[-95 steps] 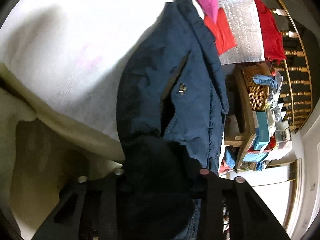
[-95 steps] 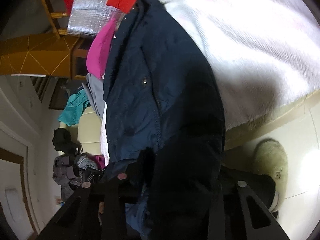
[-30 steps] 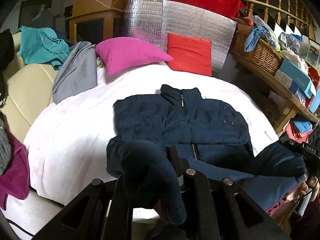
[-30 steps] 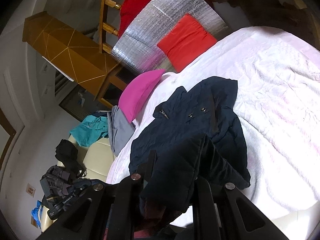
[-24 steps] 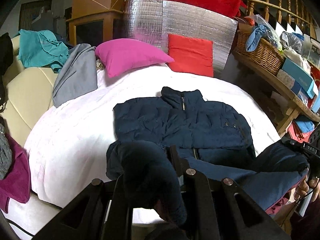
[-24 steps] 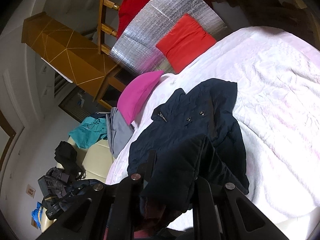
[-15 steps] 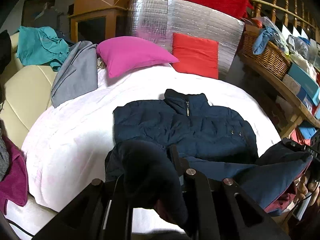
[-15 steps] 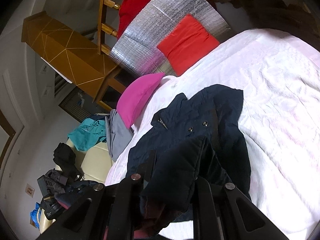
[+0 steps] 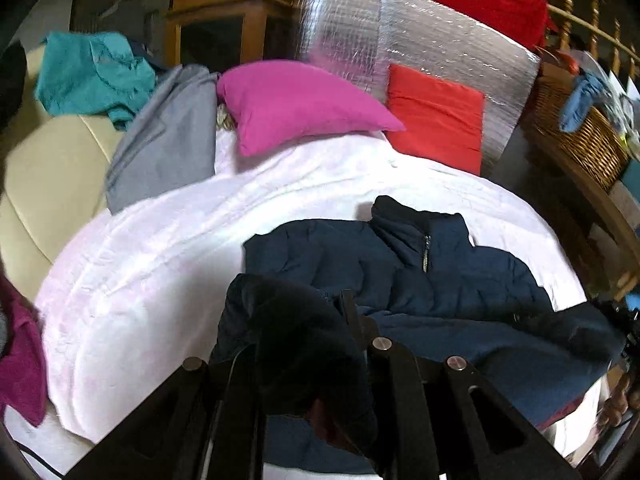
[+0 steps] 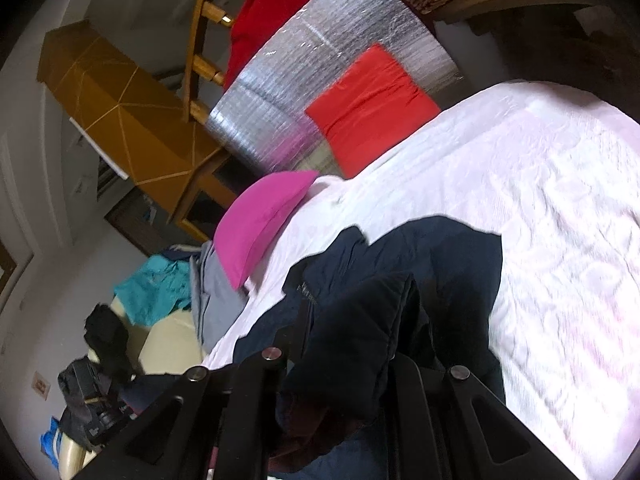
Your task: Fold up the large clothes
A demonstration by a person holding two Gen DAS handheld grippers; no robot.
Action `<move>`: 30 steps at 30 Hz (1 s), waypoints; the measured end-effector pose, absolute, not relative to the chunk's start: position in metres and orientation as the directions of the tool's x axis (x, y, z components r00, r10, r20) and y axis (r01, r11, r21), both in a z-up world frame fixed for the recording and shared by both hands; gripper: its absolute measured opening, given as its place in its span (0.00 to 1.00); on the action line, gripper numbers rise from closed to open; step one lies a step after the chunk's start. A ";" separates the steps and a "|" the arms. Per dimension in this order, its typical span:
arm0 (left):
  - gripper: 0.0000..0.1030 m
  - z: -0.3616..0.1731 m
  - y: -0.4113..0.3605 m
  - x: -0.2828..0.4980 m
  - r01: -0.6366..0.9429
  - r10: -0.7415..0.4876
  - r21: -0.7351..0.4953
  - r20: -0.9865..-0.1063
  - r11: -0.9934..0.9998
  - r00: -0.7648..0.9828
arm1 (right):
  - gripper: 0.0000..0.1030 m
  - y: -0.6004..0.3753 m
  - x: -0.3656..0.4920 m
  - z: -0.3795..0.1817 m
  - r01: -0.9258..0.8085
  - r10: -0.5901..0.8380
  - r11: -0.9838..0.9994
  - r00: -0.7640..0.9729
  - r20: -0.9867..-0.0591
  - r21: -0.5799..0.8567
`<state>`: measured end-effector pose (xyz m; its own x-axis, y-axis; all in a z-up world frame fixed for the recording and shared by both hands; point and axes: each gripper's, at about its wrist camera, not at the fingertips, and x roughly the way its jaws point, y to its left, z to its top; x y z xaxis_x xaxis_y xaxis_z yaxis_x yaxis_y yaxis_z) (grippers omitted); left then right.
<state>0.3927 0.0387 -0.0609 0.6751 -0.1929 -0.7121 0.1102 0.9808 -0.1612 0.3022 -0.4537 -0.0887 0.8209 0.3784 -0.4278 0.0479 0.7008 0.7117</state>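
left gripper (image 9: 304, 364): clamped on a bunched fold of the jacket (image 9: 420, 276), nearest thing in its view
right gripper (image 10: 344, 352): same deal, pinching a dark wad of jacket hem, jaws closed on the fabric
jacket: navy puffer, lying on the white bed (image 9: 160, 264), near edge lifted by both grippers, collar and zip pointing to the far side
pink pillow (image 9: 296, 100): past the jacket, far left on the bed
red pillow (image 9: 436, 116): just right of the pink one, leaning on the silver panel (image 9: 400, 40)
grey cloth (image 9: 168, 140): draped left of the pink pillow
basket (image 9: 576, 132): wicker, far right
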 end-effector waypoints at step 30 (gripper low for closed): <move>0.39 -0.161 0.006 0.572 0.056 -0.281 -0.301 -0.786 0.952 0.551 | 0.24 -0.475 0.477 -0.181 0.264 0.292 0.682 0.757 -0.585 0.682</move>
